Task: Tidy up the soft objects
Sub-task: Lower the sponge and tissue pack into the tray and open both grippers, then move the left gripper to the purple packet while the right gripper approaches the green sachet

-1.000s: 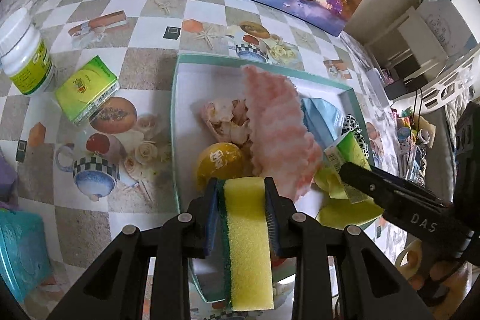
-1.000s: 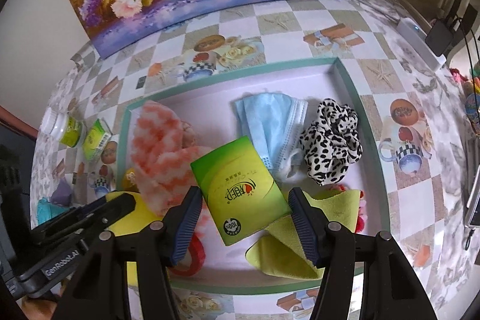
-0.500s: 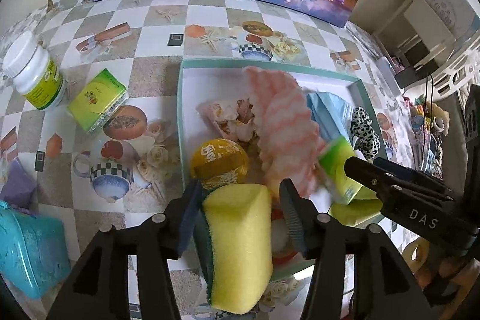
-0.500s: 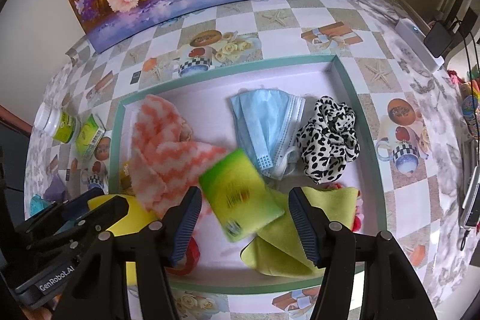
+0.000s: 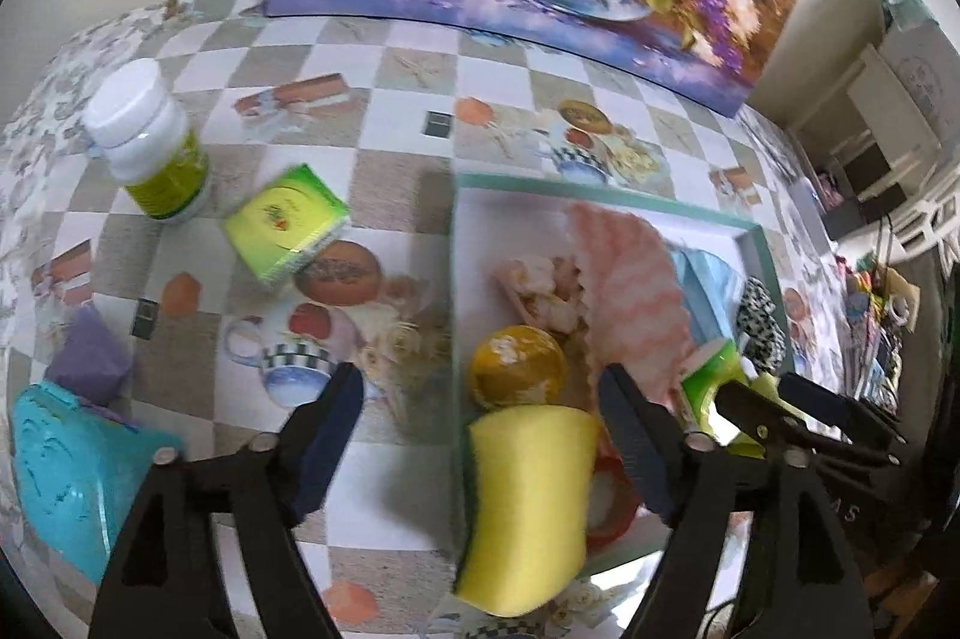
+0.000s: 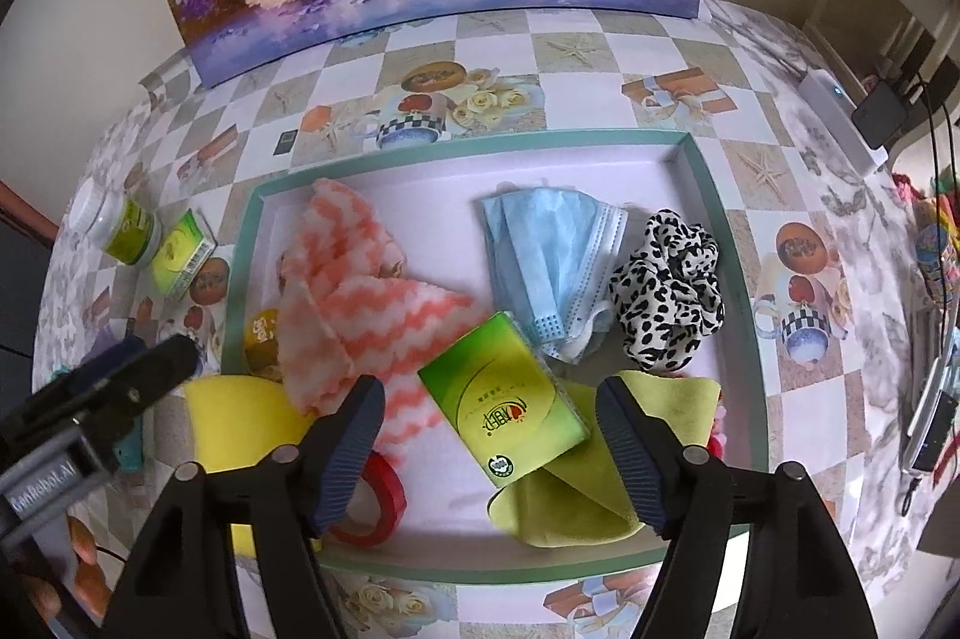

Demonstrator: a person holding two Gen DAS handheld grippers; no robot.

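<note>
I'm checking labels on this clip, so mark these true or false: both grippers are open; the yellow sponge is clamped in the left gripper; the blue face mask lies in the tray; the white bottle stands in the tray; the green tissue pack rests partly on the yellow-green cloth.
1. True: left gripper and right gripper are open.
2. False: the yellow sponge lies free over the tray's rim.
3. True: the blue face mask lies in the tray.
4. False: the white bottle stands on the tablecloth outside.
5. True: the green tissue pack overlaps the yellow-green cloth.

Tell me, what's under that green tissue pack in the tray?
The tissue pack lies on a yellow-green cloth, its corner over the pink cloth. Anything beneath those is hidden.
</note>
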